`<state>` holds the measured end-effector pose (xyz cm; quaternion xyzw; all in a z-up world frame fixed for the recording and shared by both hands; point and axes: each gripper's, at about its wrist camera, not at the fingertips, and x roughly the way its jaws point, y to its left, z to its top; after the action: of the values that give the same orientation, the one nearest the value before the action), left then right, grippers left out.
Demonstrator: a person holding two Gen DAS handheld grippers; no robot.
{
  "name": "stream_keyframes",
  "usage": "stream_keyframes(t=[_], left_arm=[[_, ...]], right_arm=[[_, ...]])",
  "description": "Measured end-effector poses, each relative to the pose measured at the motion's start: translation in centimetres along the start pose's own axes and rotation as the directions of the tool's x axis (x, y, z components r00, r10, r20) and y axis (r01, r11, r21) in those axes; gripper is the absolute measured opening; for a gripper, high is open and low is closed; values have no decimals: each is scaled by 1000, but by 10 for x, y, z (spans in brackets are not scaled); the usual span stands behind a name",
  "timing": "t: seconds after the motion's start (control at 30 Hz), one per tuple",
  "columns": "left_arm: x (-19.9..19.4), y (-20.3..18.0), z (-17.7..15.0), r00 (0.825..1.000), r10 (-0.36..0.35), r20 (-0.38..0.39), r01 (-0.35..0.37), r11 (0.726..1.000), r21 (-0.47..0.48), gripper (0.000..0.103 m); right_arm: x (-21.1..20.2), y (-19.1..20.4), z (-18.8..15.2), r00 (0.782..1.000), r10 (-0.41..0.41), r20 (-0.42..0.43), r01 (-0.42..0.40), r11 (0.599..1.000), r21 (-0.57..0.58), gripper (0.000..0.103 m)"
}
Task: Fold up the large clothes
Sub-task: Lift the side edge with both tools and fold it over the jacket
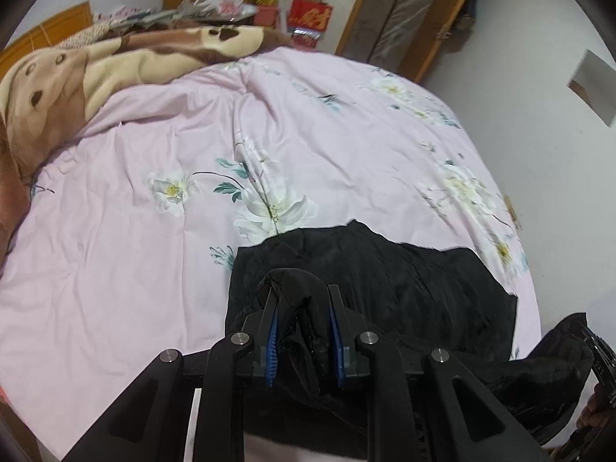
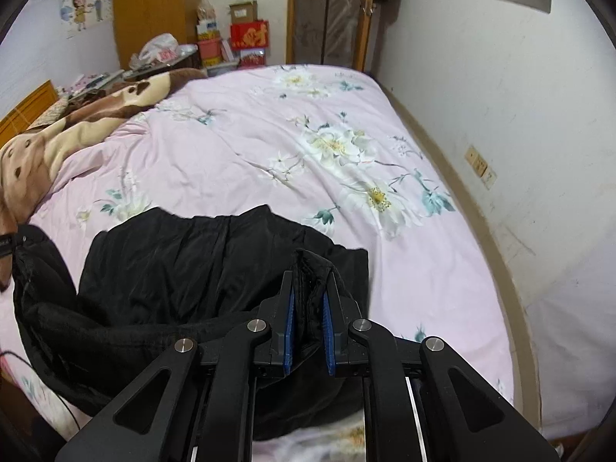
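Note:
A large black garment [image 1: 385, 281] lies on the near part of a pink flowered bedspread [image 1: 154, 231]. It also shows in the right wrist view [image 2: 173, 265]. My left gripper [image 1: 302, 292] is shut on a bunched fold of the black garment near its left edge. My right gripper [image 2: 310, 275] is shut on another bunched fold near its right edge. Both hold the fabric lifted a little above the bed, and the cloth sags between them. The other gripper's body shows at the far right of the left wrist view [image 1: 593, 350].
A brown and cream blanket [image 1: 77, 73] is heaped at the bed's far left. Boxes and bags [image 2: 246, 38] stand past the bed's head. A white wall [image 2: 519, 134] runs along the bed's right side. A wooden door frame [image 2: 327, 11] stands beyond.

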<state>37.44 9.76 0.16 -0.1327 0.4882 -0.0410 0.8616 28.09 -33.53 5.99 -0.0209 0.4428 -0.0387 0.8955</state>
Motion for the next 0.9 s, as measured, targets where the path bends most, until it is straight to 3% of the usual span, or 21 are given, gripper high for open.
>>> stream_keyframes(t=[0.17, 0.27, 0.37, 0.43, 0.47, 0.53, 0.57, 0.6, 0.73, 0.9], left_arm=[[44, 9, 29, 998, 22, -66, -24, 999, -39, 28], [61, 15, 43, 996, 57, -72, -61, 997, -45, 39], [68, 21, 51, 998, 22, -59, -23, 999, -27, 43], [68, 26, 52, 999, 8, -52, -9, 1000, -20, 61], [66, 31, 53, 999, 18, -40, -19, 1000, -19, 64], [60, 42, 53, 1000, 11, -5, -11, 1000, -17, 66], [57, 49, 53, 1000, 1, 5, -1, 1000, -23, 66], [56, 54, 54, 1000, -5, 11, 5, 1000, -30, 66], [52, 70, 44, 998, -58, 25, 59, 998, -23, 76], [63, 53, 16, 988, -151, -22, 153, 980, 131, 78]], right_arm=[[48, -9, 38, 996, 7, -92, -2, 999, 52, 14], [73, -13, 55, 989, 9, -146, 2, 997, 75, 18], [94, -14, 65, 982, -31, -188, 42, 998, 54, 24], [101, -19, 70, 983, -55, -177, 64, 997, 43, 24], [101, -23, 73, 985, -48, -165, 58, 997, 55, 25], [97, -32, 76, 993, -16, -121, 26, 996, 81, 33], [94, -37, 77, 996, -1, -94, 9, 997, 81, 49], [90, -41, 76, 997, -5, -74, 10, 997, 75, 57], [84, -53, 65, 997, 68, -27, -67, 997, 24, 57], [93, -57, 28, 984, 174, -43, -177, 981, -83, 75]])
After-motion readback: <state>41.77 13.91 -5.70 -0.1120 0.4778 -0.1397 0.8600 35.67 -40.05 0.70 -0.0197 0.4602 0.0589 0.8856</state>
